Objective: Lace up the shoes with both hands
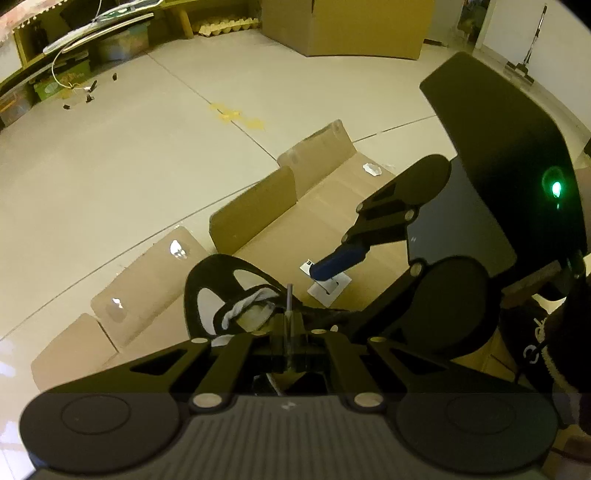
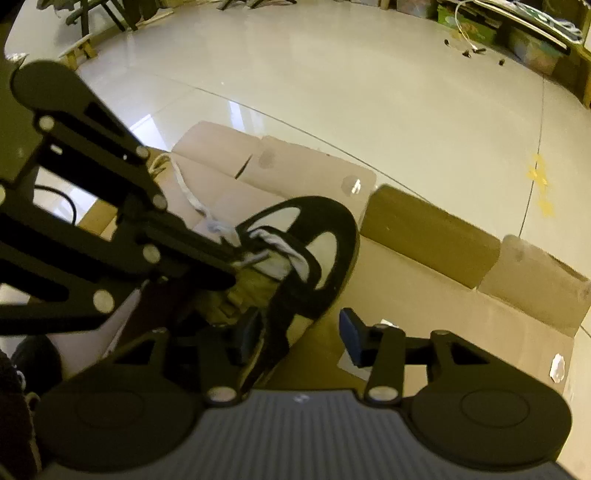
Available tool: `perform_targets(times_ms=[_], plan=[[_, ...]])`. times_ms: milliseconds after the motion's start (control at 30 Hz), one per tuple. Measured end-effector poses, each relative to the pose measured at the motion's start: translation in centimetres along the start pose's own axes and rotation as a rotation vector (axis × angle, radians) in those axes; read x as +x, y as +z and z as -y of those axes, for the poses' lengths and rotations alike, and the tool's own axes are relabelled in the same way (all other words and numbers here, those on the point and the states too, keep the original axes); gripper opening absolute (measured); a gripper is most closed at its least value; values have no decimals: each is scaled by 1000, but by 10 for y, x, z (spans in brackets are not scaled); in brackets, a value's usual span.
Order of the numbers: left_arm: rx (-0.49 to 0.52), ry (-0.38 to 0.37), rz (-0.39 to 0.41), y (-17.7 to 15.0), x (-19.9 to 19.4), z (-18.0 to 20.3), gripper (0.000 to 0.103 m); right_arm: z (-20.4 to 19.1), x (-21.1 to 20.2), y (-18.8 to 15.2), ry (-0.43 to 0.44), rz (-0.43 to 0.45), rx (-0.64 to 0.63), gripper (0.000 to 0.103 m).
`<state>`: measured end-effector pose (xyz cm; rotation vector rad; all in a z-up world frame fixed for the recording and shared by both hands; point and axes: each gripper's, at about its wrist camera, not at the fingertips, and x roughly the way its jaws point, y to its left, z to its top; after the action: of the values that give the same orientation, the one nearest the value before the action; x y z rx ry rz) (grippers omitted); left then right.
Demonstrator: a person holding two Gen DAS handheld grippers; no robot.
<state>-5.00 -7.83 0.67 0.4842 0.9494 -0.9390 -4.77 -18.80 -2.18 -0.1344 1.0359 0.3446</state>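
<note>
Centrally, the black shoe with white side panels [image 2: 314, 254] lies on the flattened brown cardboard sheet [image 2: 424, 295], toe pointing away from both cameras. Its grey-white lace [image 2: 280, 247] crosses the upper near the toe end, and one loose length trails off across the cardboard toward a knotted end [image 2: 160, 162] at far left of the right wrist view.

The left gripper [image 1: 288, 354] is clenched, its jaws fully together directly over the shoe's lacing area. A thin grey lace tip [image 1: 289, 295] stands up just beyond the closed jaws; whether the jaws pinch the lace itself cannot be told (the contact point is hidden by the gripper body).

The right gripper [image 2: 299, 338] stands partly parted. Its blue-padded fingers [image 2: 351, 338] straddle the near right edge of the shoe, one pad on either side; no pad can be seen pressing on it. In the left wrist view, one blue finger [image 1: 338, 264] hangs above a white label [image 1: 328, 290] on the cardboard.

The cardboard rests on a pale glossy tiled floor [image 1: 129, 155]. A large brown cardboard box [image 1: 347, 26] stands well apart at the far side.
</note>
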Motion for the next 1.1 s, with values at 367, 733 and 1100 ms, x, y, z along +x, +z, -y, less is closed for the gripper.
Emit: perform_targets(times_ms=[367,733,1100], plan=[[-10,2,-12,-5,7,-6,1,5,1,-4,14,2,18,52],[-15,0,-25,-10,11,-8,1,8,3,-4,30,2,34,53],[-25,-3,-33,-11,15,-7,1,14,4,-6,37,3,41,55]])
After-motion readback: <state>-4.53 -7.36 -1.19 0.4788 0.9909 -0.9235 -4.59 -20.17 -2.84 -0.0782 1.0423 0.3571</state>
